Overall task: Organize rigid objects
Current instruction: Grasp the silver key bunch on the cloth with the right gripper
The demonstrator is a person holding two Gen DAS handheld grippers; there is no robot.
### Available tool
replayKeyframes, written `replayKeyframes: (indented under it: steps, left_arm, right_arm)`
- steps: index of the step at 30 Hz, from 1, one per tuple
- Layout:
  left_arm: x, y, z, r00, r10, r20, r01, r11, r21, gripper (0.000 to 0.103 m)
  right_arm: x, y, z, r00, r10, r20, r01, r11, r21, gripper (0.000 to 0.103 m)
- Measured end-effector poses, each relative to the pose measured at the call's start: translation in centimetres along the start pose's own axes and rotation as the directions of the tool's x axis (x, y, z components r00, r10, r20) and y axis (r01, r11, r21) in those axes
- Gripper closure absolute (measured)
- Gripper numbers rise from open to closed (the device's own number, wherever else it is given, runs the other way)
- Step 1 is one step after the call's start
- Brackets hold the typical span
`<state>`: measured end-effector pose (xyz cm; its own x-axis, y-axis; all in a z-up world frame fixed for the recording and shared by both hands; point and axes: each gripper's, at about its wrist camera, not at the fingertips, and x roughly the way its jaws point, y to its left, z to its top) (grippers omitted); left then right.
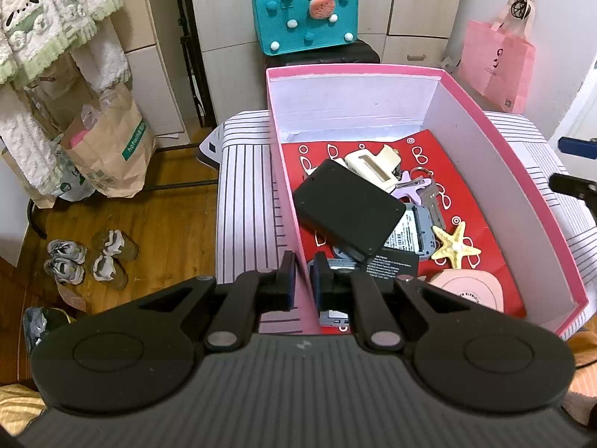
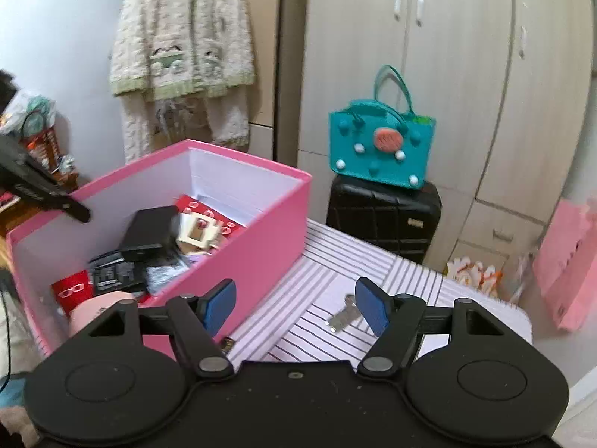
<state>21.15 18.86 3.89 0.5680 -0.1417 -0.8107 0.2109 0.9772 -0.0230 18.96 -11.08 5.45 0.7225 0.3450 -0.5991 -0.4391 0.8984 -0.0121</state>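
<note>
A metal key (image 2: 345,315) lies on the striped cloth (image 2: 335,257) just outside the pink box (image 2: 257,250), near the cloth's front edge, and we take it for the next piece to gather. Our right gripper (image 2: 294,308) hangs over it with jaws spread wide and nothing between them; the key sits just beside the right-hand pad. We judge the pick needs the gripper shifted a little toward that pad and lowered so the pads straddle the flat shank, pinching low against the cloth. Our left gripper (image 1: 301,278) is clamped on the box's near wall, steadying it. Inside the box already lie a black case (image 1: 347,211), a cream clip (image 1: 373,166), a starfish (image 1: 455,246) and a pink compact (image 1: 466,291). The box's tall wall stands between key and pile, so we must lift clear over its rim. A small dark item (image 2: 227,344) rests by the box's front corner.
</note>
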Motion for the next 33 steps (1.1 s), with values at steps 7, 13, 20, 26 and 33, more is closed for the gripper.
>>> replayKeyframes:
  steps: [7,13,20,26,33]
  left_arm:
    - [0.0,-0.4,0.0,1.0,0.02,-0.004,-0.02,1.0,0.001,0.095]
    - [0.0,-0.4,-0.1,1.0,0.023,-0.008,-0.024,1.0,-0.005,0.095]
    - [-0.1,-0.4,-0.2,1.0,0.019,-0.008,-0.019,1.0,-0.01,0.095]
    - [-0.1,-0.5,-0.2,1.0,0.015,-0.007,-0.015,1.0,-0.014,0.095]
    - [-0.1,-0.3,-0.2,1.0,0.015,-0.005,-0.015,1.0,-0.015,0.095]
  right_arm:
    - [4.7,-2.8,-1.8,0.998,0.015,-0.053,-0.009,0.993,0.117,0.03]
    - [8.8,-4.6,-2.2,0.994,0.005,-0.108,0.016,0.98,0.198,0.037]
    - [12.7,-5.4,-2.5,0.988,-0.061,-0.142,0.092,0.971,0.22,0.055]
    - [12.3,-6.8,-2.7,0.995,-0.008,-0.096,0.038,0.949,0.313,0.074]
    - [10.5,-7.6,-2.5,0.999,-0.003,-0.052,0.021,0.938,0.346,0.102]
